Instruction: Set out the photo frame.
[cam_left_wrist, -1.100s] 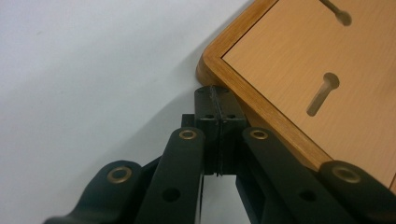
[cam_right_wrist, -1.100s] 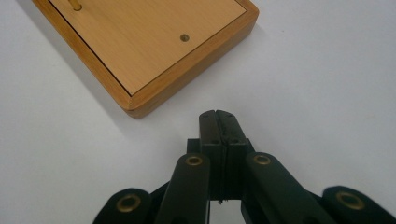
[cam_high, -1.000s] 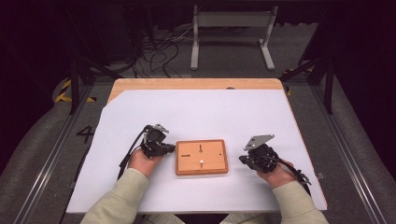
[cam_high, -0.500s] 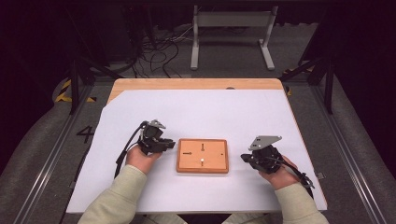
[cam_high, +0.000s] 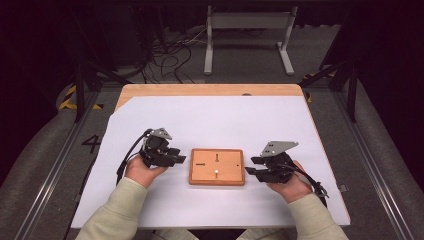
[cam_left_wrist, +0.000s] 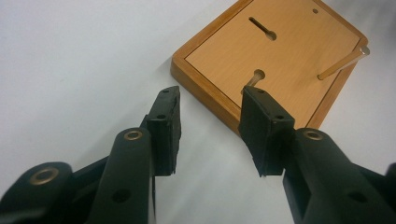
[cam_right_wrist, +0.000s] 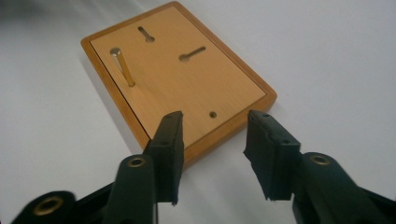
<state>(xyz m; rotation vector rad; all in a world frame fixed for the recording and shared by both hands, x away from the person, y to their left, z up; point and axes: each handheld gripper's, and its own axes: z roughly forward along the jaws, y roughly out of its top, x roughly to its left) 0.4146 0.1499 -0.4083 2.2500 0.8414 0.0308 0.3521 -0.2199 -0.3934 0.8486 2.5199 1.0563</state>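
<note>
Lay flat on the white table cover (cam_high: 225, 120), near its front edge: a wooden board (cam_high: 217, 166) with two keyhole slots and one upright brass peg (cam_right_wrist: 122, 66). Sat between the left gripper (cam_high: 172, 158) and the right gripper (cam_high: 254, 166), close to both, touched by neither. Both held parted, jaws apart, nothing gripped, each aimed inward at the board.
</note>
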